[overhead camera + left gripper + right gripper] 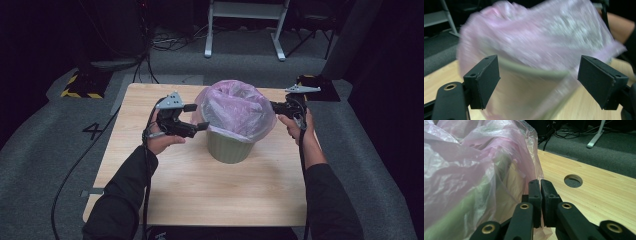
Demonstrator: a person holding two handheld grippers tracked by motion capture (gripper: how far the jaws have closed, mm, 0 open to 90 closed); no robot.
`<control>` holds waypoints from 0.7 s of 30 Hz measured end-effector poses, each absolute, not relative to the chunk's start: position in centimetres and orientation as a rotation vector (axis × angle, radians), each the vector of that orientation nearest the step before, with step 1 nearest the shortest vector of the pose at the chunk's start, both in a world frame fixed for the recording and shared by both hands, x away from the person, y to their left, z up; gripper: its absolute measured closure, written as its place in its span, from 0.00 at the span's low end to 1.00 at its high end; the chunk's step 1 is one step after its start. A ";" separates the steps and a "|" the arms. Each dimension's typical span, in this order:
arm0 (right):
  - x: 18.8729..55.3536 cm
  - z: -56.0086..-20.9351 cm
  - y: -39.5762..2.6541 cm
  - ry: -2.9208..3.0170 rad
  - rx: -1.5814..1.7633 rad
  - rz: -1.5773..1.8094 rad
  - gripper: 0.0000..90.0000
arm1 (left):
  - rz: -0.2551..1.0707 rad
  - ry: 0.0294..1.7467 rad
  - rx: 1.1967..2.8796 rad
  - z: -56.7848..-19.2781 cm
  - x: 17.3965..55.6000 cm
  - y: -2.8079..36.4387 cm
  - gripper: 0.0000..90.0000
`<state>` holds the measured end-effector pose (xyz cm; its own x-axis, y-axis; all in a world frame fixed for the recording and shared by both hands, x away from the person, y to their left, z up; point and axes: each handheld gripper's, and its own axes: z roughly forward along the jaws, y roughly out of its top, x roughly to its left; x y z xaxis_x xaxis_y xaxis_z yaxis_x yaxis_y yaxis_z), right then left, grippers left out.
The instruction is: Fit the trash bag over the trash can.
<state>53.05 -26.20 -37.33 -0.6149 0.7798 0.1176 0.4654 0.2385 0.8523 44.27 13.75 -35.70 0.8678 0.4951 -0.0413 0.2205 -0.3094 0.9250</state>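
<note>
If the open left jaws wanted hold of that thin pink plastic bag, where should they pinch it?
Probably the loose skirt of the thin pink plastic bag hanging over the rim of the pale green round bin, approached level from the bin's left side. There the film hangs free of the wall, thin enough for the left gripper to pinch.

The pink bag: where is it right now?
In the high view the pink bag lines the green bin mid-table, between the left gripper and right gripper.

A translucent pink bag (239,107) lines a pale green bin (229,148) on the light wood-grain bench (200,190); yellow-black hazard stripes (75,92) lie at ten o'clock.
</note>
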 end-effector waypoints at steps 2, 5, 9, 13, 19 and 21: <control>53.0 -37.3 -26.2 2.190 1.149 1.323 0.97 | 0.290 0.514 1.911 -36.4 44.0 13.6 0.29; 52.9 -37.3 -26.0 2.207 1.131 1.329 0.97 | 0.291 0.503 1.902 -37.0 43.7 14.0 0.42; 52.7 -37.3 -25.7 2.221 1.105 1.324 0.97 | 0.321 0.497 1.940 -38.0 43.3 14.3 0.61; 52.6 -37.3 -25.5 2.225 1.092 1.328 0.97 | 0.369 0.491 1.979 -38.8 43.0 14.0 0.80; 52.4 -37.4 -25.6 2.219 1.077 1.324 0.97 | 0.438 0.477 1.974 -39.4 42.6 13.3 1.00; 52.4 -37.4 -25.6 2.217 1.077 1.316 0.98 | 0.451 0.463 1.982 -39.6 42.4 13.2 1.00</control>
<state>52.39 -25.61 -37.36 -0.6522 0.7536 0.0823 0.4331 0.2812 0.8564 42.39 13.16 -39.65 0.8565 0.5034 0.1137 0.1265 -0.4184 0.8994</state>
